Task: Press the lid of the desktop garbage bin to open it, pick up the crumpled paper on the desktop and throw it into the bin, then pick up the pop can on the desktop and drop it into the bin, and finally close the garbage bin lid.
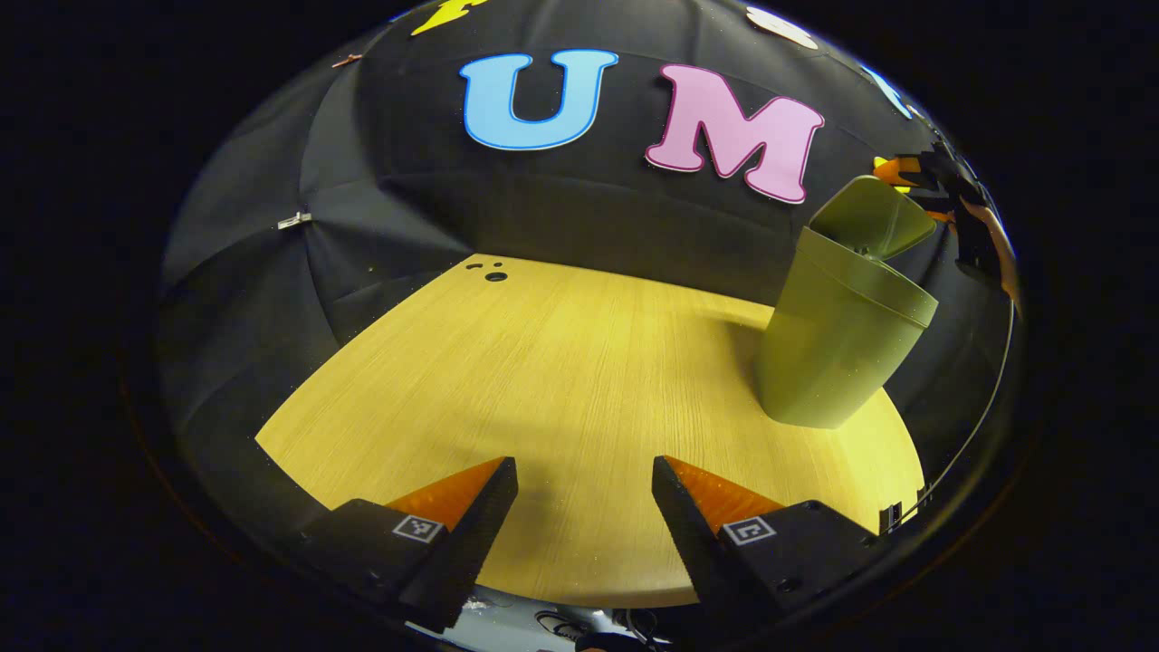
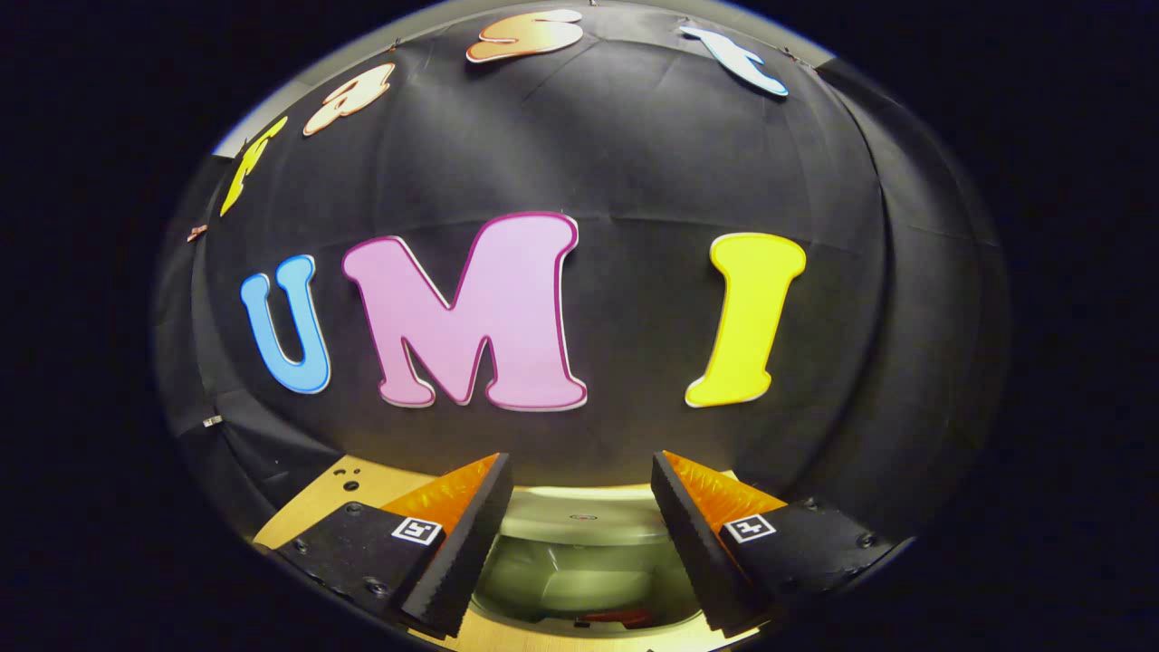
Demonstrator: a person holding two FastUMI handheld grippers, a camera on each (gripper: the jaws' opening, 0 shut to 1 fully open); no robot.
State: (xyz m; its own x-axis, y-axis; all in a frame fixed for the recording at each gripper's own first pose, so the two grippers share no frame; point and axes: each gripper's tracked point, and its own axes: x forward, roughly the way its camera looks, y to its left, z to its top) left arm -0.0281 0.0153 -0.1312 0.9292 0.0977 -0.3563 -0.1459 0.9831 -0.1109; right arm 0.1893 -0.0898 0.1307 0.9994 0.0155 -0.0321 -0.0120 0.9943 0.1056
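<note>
The green desktop bin stands at the right of the wooden table, its lid tipped up and open. My left gripper hovers open over the table's near edge with nothing between its fingers. The right gripper shows partly behind and above the bin's raised lid. In the right gripper view, my right gripper is open and empty, right above the bin's mouth, with the lid just beyond. Something red lies inside the bin, mostly hidden; I cannot tell what it is.
Small dark holes mark the table's far left corner. The black cloth wall closes off the back and sides close behind the bin. A person's hand shows at the far right edge.
</note>
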